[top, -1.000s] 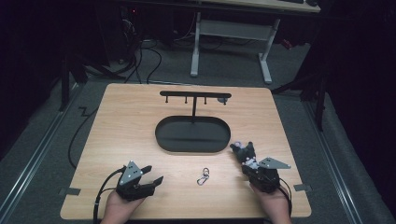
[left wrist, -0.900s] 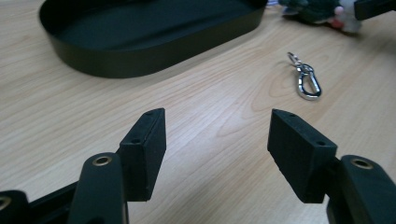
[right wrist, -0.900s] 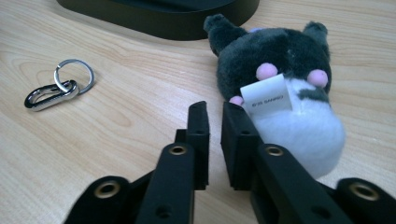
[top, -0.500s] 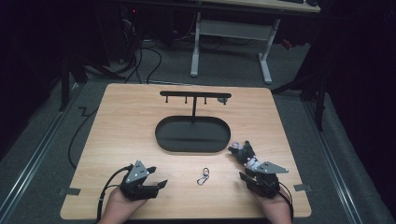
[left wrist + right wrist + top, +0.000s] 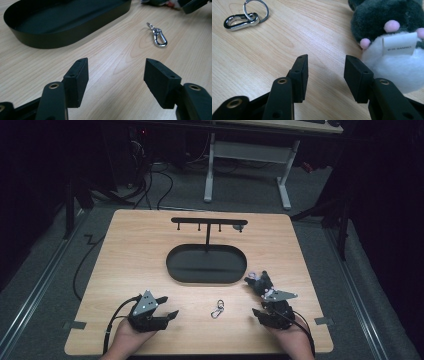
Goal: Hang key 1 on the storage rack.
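Observation:
A small silver carabiner with a key ring lies on the wooden table between my two grippers. A dark grey and white plush toy with pink spots and a white tag lies just outside my right gripper's right-hand jaw. My right gripper is open. Its jaws have just been opening, with only bare wood between them. My left gripper rests near the front left, open wide with nothing between its jaws, and points toward the carabiner.
A black oval tray sits mid-table, and a black rack with short pegs stands at its far side. Bare wood surrounds the carabiner. Beyond the table are dark floor, cables and a white desk frame.
My right gripper's jaws now stand apart where they were together before, and the plush toy lies free beside them. The left gripper and the carabiner have stayed put.

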`<control>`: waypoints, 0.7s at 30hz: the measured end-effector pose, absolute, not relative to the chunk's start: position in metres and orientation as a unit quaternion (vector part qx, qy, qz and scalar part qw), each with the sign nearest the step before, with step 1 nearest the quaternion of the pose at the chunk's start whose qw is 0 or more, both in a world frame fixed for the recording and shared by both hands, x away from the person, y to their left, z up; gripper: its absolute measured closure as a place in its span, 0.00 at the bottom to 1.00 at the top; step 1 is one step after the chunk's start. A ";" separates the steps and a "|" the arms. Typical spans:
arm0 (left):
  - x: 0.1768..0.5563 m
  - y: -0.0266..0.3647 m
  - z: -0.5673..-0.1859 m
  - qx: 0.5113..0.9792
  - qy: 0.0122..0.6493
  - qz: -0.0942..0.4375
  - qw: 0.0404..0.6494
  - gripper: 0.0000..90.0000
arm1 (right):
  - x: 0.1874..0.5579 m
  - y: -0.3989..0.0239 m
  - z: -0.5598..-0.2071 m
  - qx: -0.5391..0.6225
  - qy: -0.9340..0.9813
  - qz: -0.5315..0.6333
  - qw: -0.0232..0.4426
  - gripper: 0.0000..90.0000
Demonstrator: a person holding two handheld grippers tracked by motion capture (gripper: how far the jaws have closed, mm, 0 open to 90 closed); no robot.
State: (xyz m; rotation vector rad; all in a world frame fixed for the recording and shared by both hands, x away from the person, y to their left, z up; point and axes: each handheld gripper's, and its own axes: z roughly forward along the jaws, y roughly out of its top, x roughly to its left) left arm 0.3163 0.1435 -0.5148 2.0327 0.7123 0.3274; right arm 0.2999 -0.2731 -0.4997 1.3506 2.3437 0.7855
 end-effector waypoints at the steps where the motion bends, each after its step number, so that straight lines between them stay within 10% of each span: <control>1: 0.317 0.145 -0.515 0.826 0.293 0.132 0.463 0.42 | 0.301 -0.271 -0.498 0.477 0.822 0.270 0.154 0.61; 21: 0.315 0.142 -0.517 0.830 0.285 0.137 0.460 0.41 | 0.314 -0.261 -0.491 0.472 0.858 0.185 0.088 0.52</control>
